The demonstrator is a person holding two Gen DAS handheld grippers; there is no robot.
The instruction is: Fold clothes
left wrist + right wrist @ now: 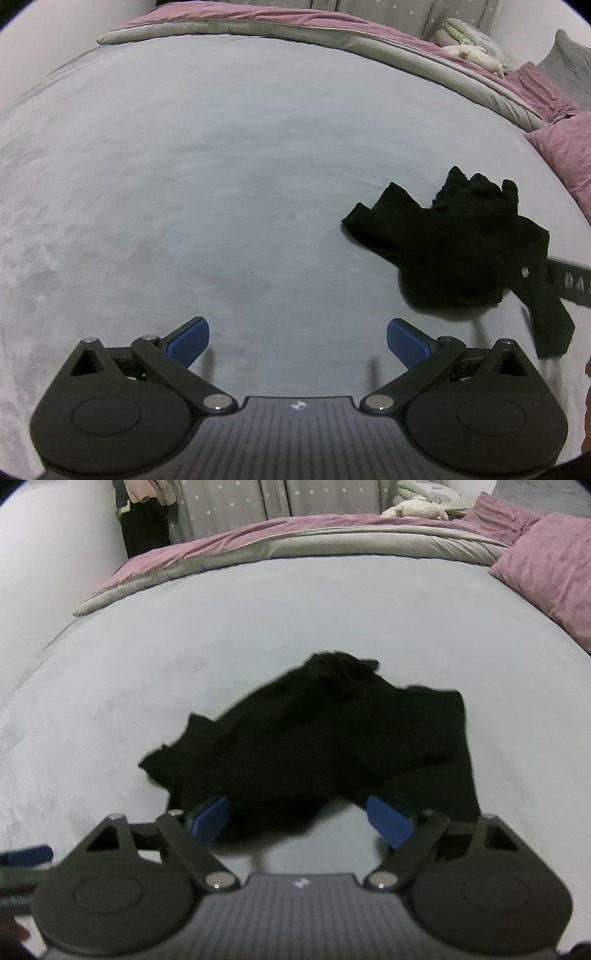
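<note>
Between the right gripper (301,821)'s spread jaws — unpinched — sits the black garment (314,738); left gripper (297,341) released.

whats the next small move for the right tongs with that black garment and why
Probably ease the right tongs forward and close on the near edge of the black garment. It lies crumpled on the grey bedsheet, and the blue pads stand apart at its edge without pinching it. The left tongs are open over bare sheet, away from the cloth.
</note>
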